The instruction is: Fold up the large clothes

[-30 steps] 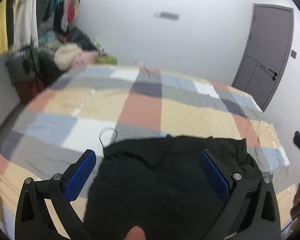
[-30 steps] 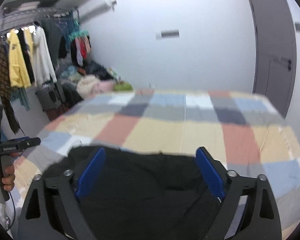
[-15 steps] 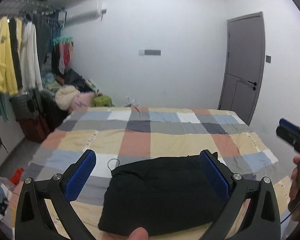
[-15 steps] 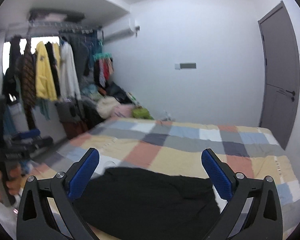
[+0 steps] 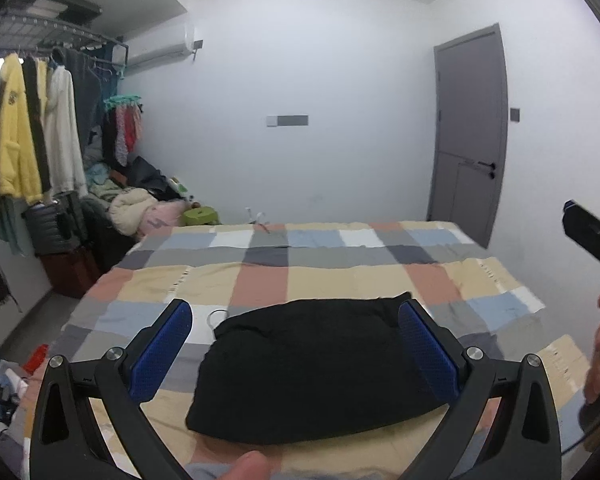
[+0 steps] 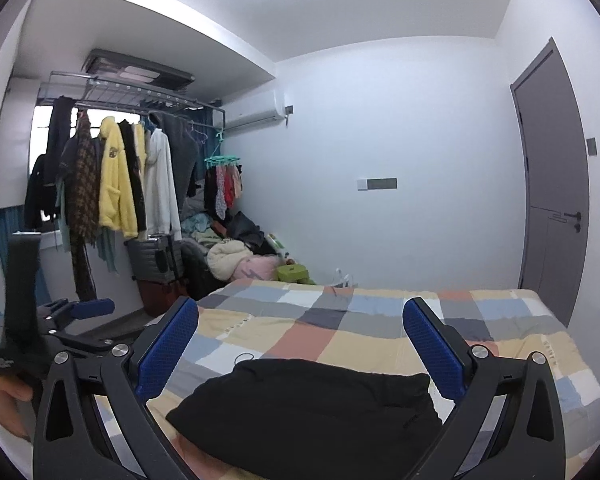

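A black garment point(image 5: 308, 364) lies folded into a compact bundle near the front edge of the bed with a checked cover point(image 5: 340, 276). It also shows in the right wrist view point(image 6: 308, 412). My left gripper point(image 5: 296, 348) is open and empty, held above and back from the bundle. My right gripper point(image 6: 300, 344) is open and empty, also raised above it. The right gripper's body shows at the right edge of the left wrist view point(image 5: 592, 236). The left gripper shows at the left of the right wrist view point(image 6: 72, 316).
A rack of hanging clothes point(image 6: 116, 184) and a pile of clothes point(image 6: 236, 256) stand left of the bed. A grey suitcase point(image 6: 156, 260) stands under the rack. A grey door point(image 5: 468, 132) is at the right. A hair tie point(image 5: 216, 316) lies by the garment.
Both grippers have lifted up and drawn back from the black garment, which now lies lower and smaller in both views. Both stayed open.
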The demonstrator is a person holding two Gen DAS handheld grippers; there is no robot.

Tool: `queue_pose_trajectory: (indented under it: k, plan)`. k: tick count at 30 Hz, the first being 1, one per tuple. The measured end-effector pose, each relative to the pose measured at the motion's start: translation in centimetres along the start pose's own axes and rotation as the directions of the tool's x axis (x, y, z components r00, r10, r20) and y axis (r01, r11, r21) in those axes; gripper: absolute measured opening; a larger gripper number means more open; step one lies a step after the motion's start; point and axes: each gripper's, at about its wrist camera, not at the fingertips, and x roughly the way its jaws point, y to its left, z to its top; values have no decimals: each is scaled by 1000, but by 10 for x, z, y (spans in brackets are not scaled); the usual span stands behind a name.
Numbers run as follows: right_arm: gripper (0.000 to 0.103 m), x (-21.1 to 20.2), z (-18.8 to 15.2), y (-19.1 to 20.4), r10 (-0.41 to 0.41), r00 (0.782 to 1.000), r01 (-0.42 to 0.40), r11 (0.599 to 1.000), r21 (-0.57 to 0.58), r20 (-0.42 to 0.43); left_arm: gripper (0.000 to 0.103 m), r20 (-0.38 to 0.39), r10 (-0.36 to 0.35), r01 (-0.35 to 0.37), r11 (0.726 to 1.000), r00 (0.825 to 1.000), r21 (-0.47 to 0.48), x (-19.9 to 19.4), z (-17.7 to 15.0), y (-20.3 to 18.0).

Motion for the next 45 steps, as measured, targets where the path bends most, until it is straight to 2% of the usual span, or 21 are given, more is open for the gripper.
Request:
queue_pose_trajectory:
  k: [4,6,10,16,26,29,33,37,45]
  plan:
    - [103,-10,-9,2,51,999,-50,997,51,-15,103,-11,-48,47,999,999,-8,-6,-12,-7]
    - [103,-13,-16,3,57,998,-55,996,76,-19,103,-20,-40,40,999,999,-16,-7,-16,-8]
    - [103,-14,-34,6,13,999,-8,996,87,-52,103,-43,-31,29,999,999,-43,-10,-30,-6]
    - [103,-16,-58,14,-62,992,68,997,44,-114,103,-80,-32,27,998,996,-64,-8,-48,1]
    - [103,-6,-97,20,-71,974,84,995,54,-216,103,-169,-50,28,991,984,-128,13,-78,20]
    - [103,-4,-105,19,-102,963,119,991,55,-248,103,-189,-58,33,991,980,-131,20,-85,22]
    - [103,1,-119,15,-111,959,133,989,70,-261,103,-187,-72,51,992,980,-113,25,-93,23]
    - [103,12,-130,15,-103,948,134,987,84,-301,103,-187,-36,17,995,982,-102,30,-97,28]
    - [103,12,-134,21,-108,944,136,988,69,-312,103,-211,-76,47,989,975,-138,42,-106,32]
